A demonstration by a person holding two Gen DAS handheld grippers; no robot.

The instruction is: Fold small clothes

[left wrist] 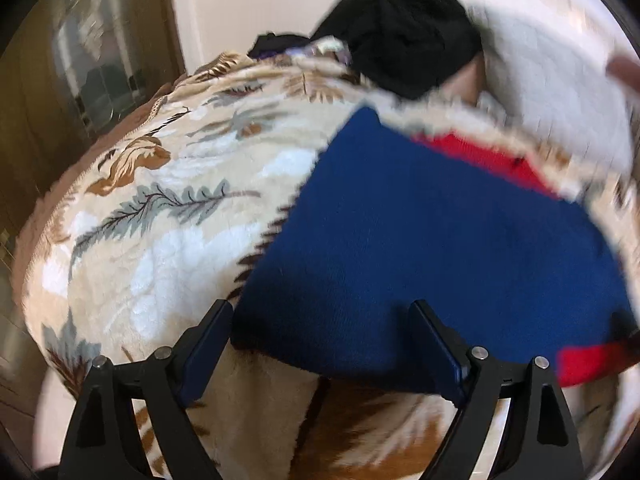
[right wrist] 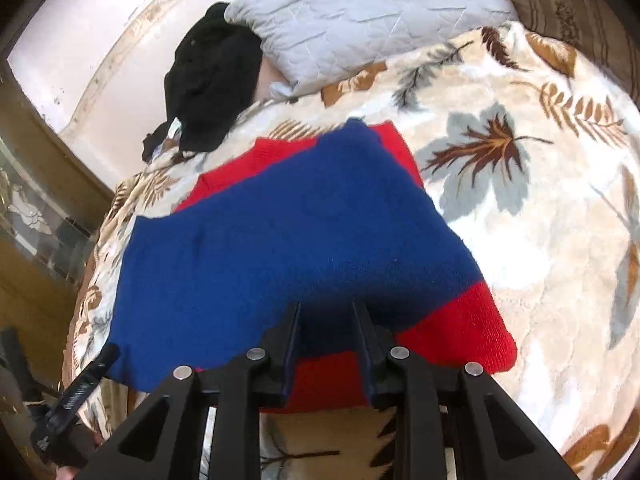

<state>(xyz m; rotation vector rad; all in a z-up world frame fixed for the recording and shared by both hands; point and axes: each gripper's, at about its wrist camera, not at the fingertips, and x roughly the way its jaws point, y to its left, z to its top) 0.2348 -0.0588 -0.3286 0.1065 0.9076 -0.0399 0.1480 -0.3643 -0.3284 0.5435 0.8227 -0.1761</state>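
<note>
Sweater (right wrist: 288,216) flat on blanket (right wrist: 520,208), near hem facing both grippers: L gripper (left wrist: 320,344) wide open at hem, R gripper (right wrist: 326,320) part-open, gripping nothing, prob. lining up fold.

A sweater (right wrist: 288,232) is spread on a blanket (right wrist: 520,240) at the centre of the right wrist frame. Behind it, in the upper left, a heap of clothes (right wrist: 212,80) is seen, touching a pillow (right wrist: 360,16) placed at the upper centre.

In the left wrist frame, the sweater (left wrist: 420,240) is found at lower right, the blanket (left wrist: 160,220) at left.
</note>
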